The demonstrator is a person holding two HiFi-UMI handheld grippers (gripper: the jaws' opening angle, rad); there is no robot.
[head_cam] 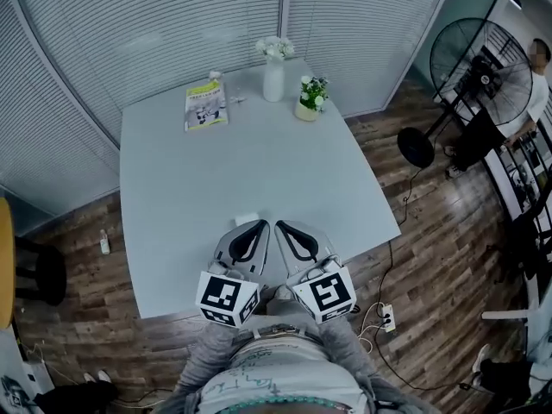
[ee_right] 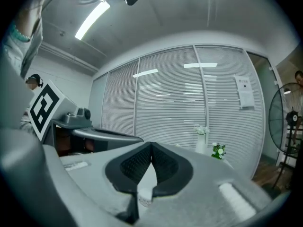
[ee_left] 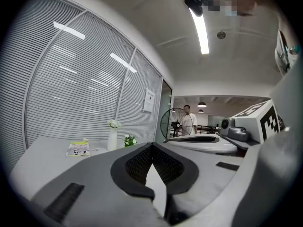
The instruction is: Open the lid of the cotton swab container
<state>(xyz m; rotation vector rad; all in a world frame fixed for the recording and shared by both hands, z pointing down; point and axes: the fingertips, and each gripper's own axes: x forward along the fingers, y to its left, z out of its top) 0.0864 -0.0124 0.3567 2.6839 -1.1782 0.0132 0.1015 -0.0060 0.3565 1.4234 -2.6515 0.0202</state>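
Observation:
A small white container (head_cam: 247, 219) rests on the grey table (head_cam: 190, 197) near its front edge. It lies just ahead of my left gripper (head_cam: 260, 225), whose jaws meet at the tips with nothing between them. My right gripper (head_cam: 279, 226) hovers beside it, tip almost against tip, also shut and empty. In the left gripper view the closed jaws (ee_left: 152, 146) point across the table toward the far window wall. In the right gripper view, a small white object (ee_right: 145, 193) shows low through the gap behind the closed tips (ee_right: 151, 144); its lid cannot be made out.
At the table's far end lie a booklet (head_cam: 205, 107), a white vase of flowers (head_cam: 273, 76) and a small potted plant (head_cam: 311, 98). A standing fan (head_cam: 479, 69) and a person (head_cam: 520, 102) are at the right. A power strip (head_cam: 386, 317) lies on the floor.

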